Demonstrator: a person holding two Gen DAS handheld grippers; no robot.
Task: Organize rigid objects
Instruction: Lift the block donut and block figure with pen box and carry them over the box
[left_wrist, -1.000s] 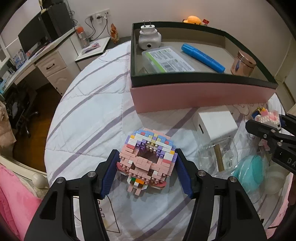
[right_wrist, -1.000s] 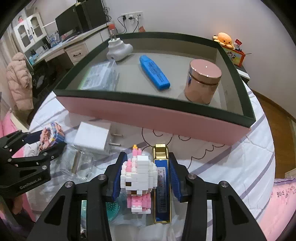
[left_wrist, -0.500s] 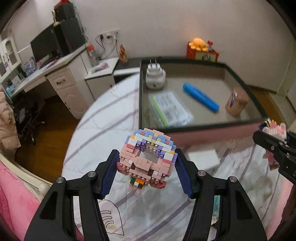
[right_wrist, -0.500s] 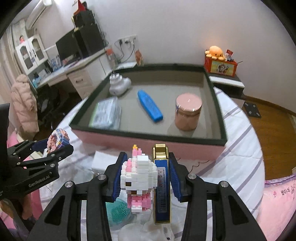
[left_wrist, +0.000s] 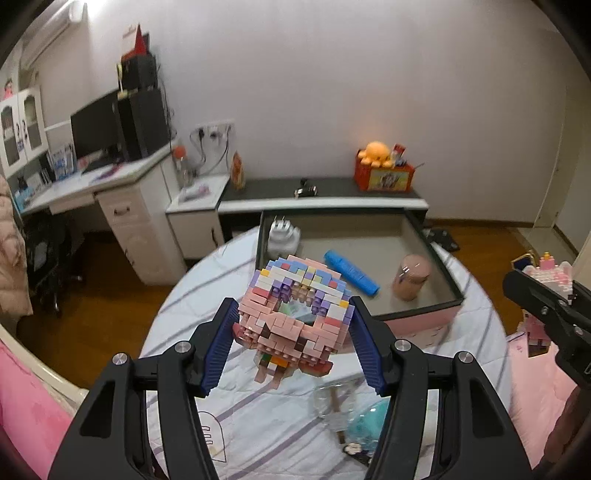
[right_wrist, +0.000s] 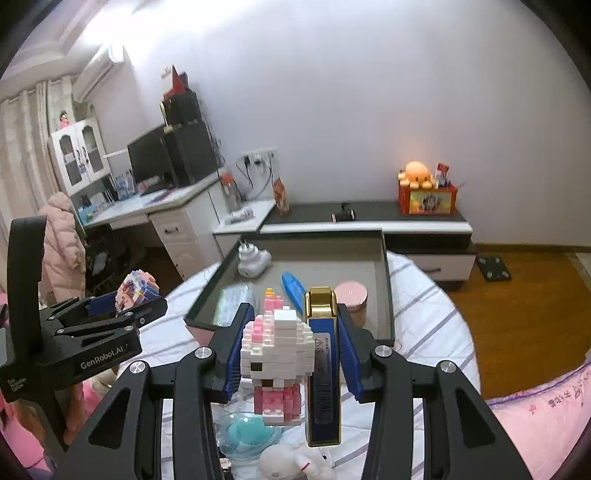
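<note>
My left gripper (left_wrist: 293, 334) is shut on a pink and purple brick-built ring model (left_wrist: 293, 314), held high above the table. My right gripper (right_wrist: 291, 350) is shut on a white and pink brick-built figure (right_wrist: 275, 354) and a blue and gold lighter (right_wrist: 323, 365) side by side, also held high. The pink box with a dark rim (left_wrist: 417, 314) (right_wrist: 388, 295) lies ahead and below. It holds a white plug adapter (left_wrist: 282, 236), a blue marker (left_wrist: 351, 271), a pink jar (left_wrist: 412, 277) and a clear packet (right_wrist: 236, 299). Each gripper shows in the other's view, the right gripper (left_wrist: 546, 302) and the left gripper (right_wrist: 107, 317).
A round table with a striped white cloth (left_wrist: 192, 317) carries a clear case (left_wrist: 334, 400), a teal brush (right_wrist: 245, 432) and a white toy (right_wrist: 291, 463) below the grippers. A desk (left_wrist: 110, 192) and low cabinet (left_wrist: 325, 199) stand behind. A pink bed edge (right_wrist: 535, 417) is at right.
Both grippers have risen well above the table with their loads still held. The box and table items now look smaller and farther below.
</note>
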